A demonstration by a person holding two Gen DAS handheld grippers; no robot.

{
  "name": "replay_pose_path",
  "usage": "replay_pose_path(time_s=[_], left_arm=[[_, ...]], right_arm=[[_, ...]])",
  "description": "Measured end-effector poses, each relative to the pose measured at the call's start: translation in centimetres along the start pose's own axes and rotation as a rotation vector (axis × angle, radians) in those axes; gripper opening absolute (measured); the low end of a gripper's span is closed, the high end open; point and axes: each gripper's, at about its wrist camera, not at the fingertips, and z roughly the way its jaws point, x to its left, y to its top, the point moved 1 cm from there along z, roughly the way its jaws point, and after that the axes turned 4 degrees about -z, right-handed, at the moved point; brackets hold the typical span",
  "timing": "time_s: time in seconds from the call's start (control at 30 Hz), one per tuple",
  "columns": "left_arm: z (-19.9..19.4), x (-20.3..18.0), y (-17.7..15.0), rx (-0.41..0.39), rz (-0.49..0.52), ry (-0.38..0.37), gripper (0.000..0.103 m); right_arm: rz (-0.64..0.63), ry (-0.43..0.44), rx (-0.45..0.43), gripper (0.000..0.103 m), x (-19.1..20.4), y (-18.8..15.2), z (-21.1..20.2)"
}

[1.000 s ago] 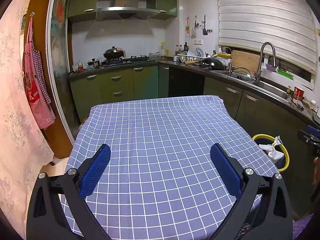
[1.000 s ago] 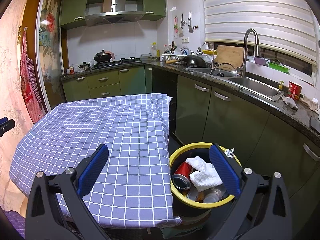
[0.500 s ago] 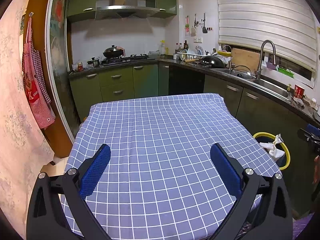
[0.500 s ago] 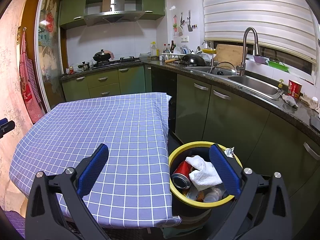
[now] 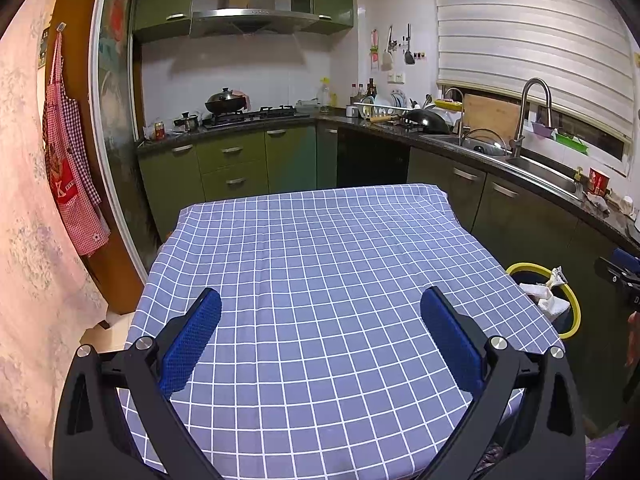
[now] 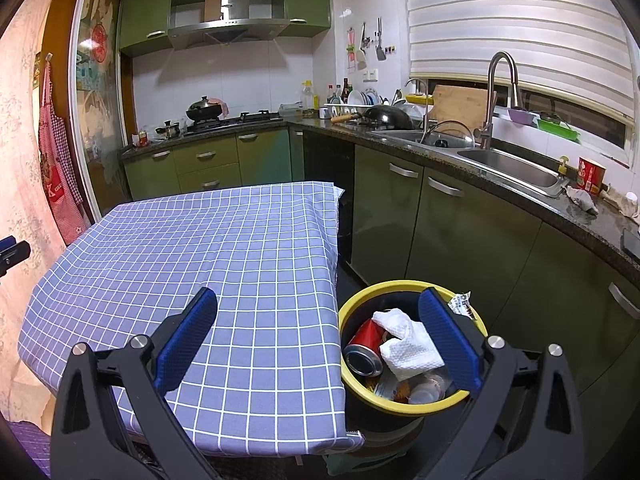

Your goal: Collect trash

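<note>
Counts, both wrist views: grippers 2, left gripper (image 5: 320, 312) and right gripper (image 6: 318, 312), each with 2 blue pads; table (image 6: 168, 248) 1, checked cloth; trash bin (image 6: 360, 300) 1, yellow rim; inside it red can (image 6: 362, 346) 1, white paper towel (image 6: 408, 340) 1; remaining contents too jumbled to count.

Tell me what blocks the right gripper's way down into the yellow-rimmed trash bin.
Nothing visible does. The right gripper hangs open and empty above the near edge of the blue checked tablecloth, and the yellow-rimmed black trash bin, open-topped, holds a red can and a crumpled white paper towel.
</note>
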Motion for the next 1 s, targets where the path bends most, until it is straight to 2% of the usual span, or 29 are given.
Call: replay_pose_path(time_s=[0.5,0.8,1.0], left_arm=[[0.6,0.4,0.4,0.015,-0.026,-0.034,0.098],[1.6,0.3,0.6,0.013,-0.019,-0.023,0.098],[3.7,1.0,1.4,0.066,-0.046,-0.011,0.098]], right_arm=[[0.001,0.002,0.01,0.096,0.2,-0.2,0.3],[0.004,0.004,0.023,0.096,0.0,-0.1,0.9],[-0.01,0.013,0.044,0.096,0.3,0.4,2.1]])
